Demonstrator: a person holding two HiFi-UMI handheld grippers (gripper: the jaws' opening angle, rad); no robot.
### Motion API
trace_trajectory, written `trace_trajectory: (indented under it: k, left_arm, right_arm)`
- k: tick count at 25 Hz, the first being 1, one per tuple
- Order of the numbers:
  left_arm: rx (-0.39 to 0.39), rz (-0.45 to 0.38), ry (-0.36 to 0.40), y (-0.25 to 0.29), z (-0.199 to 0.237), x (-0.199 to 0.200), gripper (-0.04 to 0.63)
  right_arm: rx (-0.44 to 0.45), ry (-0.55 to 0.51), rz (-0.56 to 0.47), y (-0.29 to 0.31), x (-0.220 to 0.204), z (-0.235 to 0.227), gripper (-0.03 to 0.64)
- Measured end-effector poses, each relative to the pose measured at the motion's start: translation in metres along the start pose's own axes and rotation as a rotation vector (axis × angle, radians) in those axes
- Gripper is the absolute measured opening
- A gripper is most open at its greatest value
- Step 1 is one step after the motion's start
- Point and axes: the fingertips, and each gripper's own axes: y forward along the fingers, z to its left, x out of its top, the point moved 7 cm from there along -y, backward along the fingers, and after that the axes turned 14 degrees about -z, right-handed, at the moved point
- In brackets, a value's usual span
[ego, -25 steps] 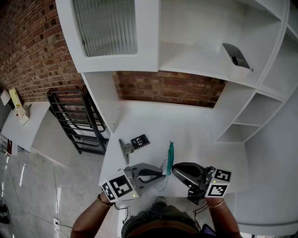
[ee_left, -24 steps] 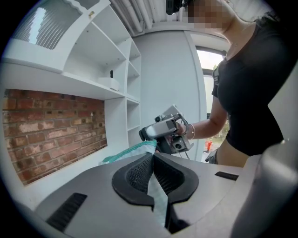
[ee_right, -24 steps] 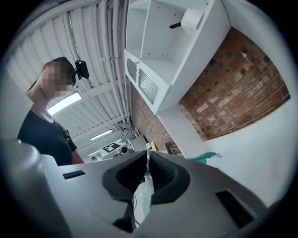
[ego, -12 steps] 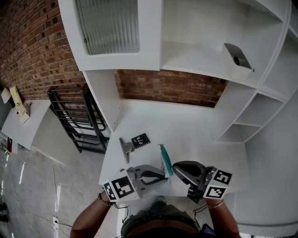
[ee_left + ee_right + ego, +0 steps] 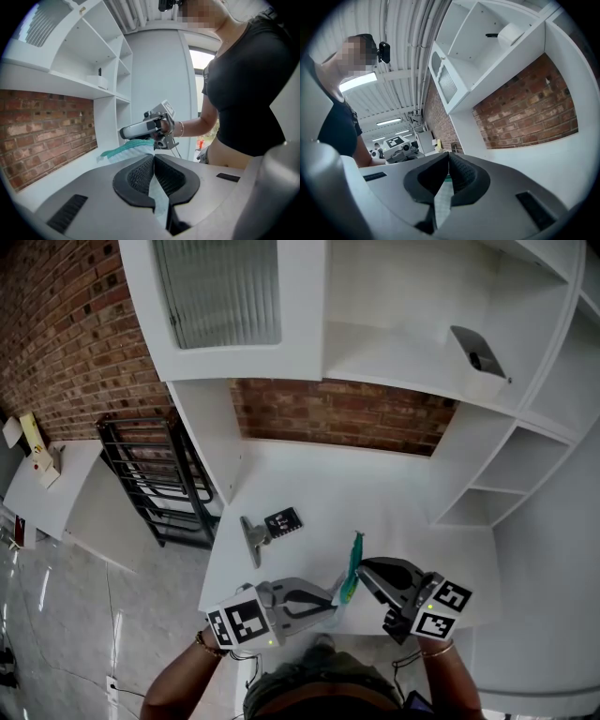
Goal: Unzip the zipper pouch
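Observation:
The zipper pouch [image 5: 352,563], pale mesh with a teal zipper edge, hangs over the front of the white table [image 5: 319,484] between both grippers. My left gripper [image 5: 333,597] is shut on its lower left part; in the left gripper view the pale fabric [image 5: 157,197] is pinched between the pads and the teal edge [image 5: 126,148] stretches toward the right gripper [image 5: 123,134]. My right gripper [image 5: 362,566] is shut on the pouch's upper end; in the right gripper view the pale fabric [image 5: 442,199] sits between the closed pads. The zipper pull is hidden.
A small black marker card [image 5: 282,523] and a grey stand [image 5: 251,542] lie on the table left of the pouch. A black metal rack [image 5: 155,484] stands at the left. White shelves [image 5: 506,474] rise at the right, a brick wall [image 5: 337,418] behind.
The pouch's teal edge leaned left half a second ago and now leans right. The right gripper has shifted slightly right with it. The left gripper has stayed near the same place.

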Motion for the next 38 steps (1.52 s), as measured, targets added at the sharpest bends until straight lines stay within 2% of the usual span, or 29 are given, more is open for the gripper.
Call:
trace_trajectory:
  k: [14,28,34,38]
  left_arm:
    - [0.029,-0.042,-0.025,-0.001,-0.003,-0.002,0.008]
    - [0.116,-0.059,-0.056,-0.024,-0.007,-0.006,0.008]
    - [0.139,-0.07,-0.073,-0.032,-0.006,-0.01,0.008]
    - [0.151,-0.052,-0.073,-0.037,-0.006,-0.015,0.008]
  right_arm:
    - [-0.083,-0.031,0.02,-0.012,0.005,-0.015,0.003]
    - [-0.1,-0.057,0.033,-0.01,0.001,-0.018,0.003]
    - [-0.154,-0.064,0.036,-0.013,-0.002,-0.027,0.003]
    - [-0.178,-0.135,0.069,-0.018,-0.003,-0.031,0.003]
